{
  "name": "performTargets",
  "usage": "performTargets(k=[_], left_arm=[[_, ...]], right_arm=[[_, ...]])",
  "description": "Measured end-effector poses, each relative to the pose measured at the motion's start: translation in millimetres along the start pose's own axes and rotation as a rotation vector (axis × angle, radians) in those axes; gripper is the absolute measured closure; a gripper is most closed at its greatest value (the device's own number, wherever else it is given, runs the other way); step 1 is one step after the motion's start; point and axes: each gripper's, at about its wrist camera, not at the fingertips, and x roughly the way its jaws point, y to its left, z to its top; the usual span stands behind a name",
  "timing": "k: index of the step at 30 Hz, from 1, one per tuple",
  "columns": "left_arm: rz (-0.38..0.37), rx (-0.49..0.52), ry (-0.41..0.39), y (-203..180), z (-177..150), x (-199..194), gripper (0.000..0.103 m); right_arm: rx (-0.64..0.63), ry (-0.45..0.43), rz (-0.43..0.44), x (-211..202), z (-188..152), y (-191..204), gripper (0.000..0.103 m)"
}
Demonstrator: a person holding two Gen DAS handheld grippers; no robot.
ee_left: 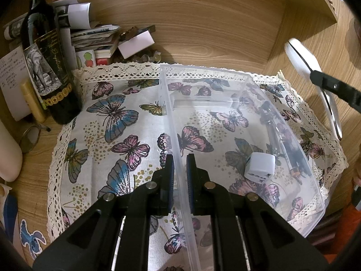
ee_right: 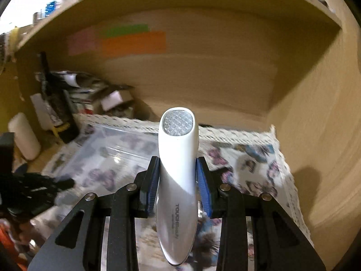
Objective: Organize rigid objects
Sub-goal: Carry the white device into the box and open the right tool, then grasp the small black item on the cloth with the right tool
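Observation:
A clear plastic bin (ee_left: 300, 149) stands on a butterfly cloth (ee_left: 117, 131). My left gripper (ee_left: 180, 169) is shut on the bin's left wall. Inside the bin lie a white plug adapter (ee_left: 260, 167) and a dark clear-bodied pen-like object (ee_left: 279, 135) along the right wall. My right gripper (ee_right: 178, 178) is shut on a white beauty device (ee_right: 177, 158) with a faceted grey head, held above the cloth to the right of the bin (ee_right: 108, 149). The device (ee_left: 302, 61) and the right gripper's finger show at the right of the left wrist view.
A dark wine bottle (ee_left: 49, 67) stands at the cloth's back left corner, with a gold tube (ee_left: 32, 100), papers and small boxes (ee_left: 99, 38) behind. Wooden shelf walls enclose back and right. Sticky notes (ee_right: 133, 43) hang on the back wall.

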Motion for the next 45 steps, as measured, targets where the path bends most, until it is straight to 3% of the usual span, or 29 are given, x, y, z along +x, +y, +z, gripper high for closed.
performTargets(k=[6,14,25,32,45], left_arm=[[-0.001,-0.001,-0.001,-0.3,0.3,0.2,0.092],[-0.006,0.006,-0.003,-0.3,1.1,1.3,0.092],[-0.017,0.008,-0.006,2.2,0.4,2.1,0.092],[-0.019,0.008,-0.007,2.8,0.5,2.5,0.092],[-0.014,0.011,-0.007,1.6,0.3,2.4,0.092]], right_arm=[[-0.051,0.015,0.080,11.7,2.6,32.9,0.073],[-0.102,0.134,0.189,40.3,-8.0,60.7,0.073],[-0.152,0.279,0.190,71.8,-18.8,75.9,0.073],[-0.176,0.322,0.190,82.0,-23.8,80.0,0.072],[-0.111,0.181,0.129,47.1,-7.2,53.7,0.072]])
